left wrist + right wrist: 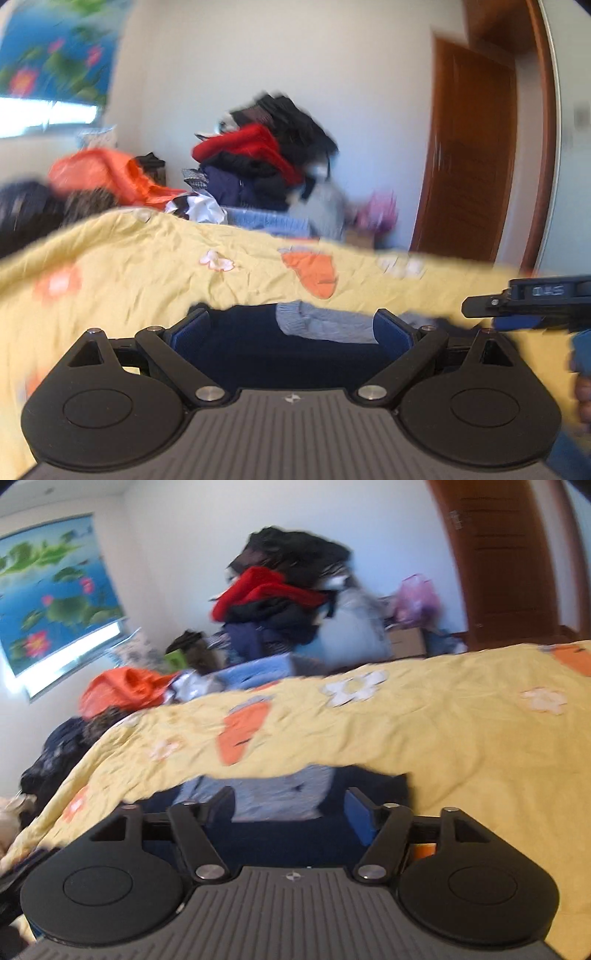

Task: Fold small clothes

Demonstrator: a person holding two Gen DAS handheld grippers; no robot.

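On the far left of both views a blue flower picture (55, 587) hangs on the white wall. Below it an orange cloth (122, 690) lies at the far edge of the bed, which is covered with a yellow bedspread (424, 734) printed with orange carrots and white flowers. Behind the bed, toward the middle, a pile of clothes (280, 602) in red, black and dark blue stands against the wall. A brown wooden door (476, 158) closes the right side.

The small garment (273, 801), dark navy with a pale blue-grey knitted part, lies on the bedspread right in front of both tools. The left tongs (293, 326) stand wide apart over the garment, pads touching nothing that can be made out. The right tongs (291, 808) also stand apart, with the garment between the fingers but not pinched. In the left view the other tool and a blue sleeve (583, 354) show at the right edge. Both pictures are blurred.
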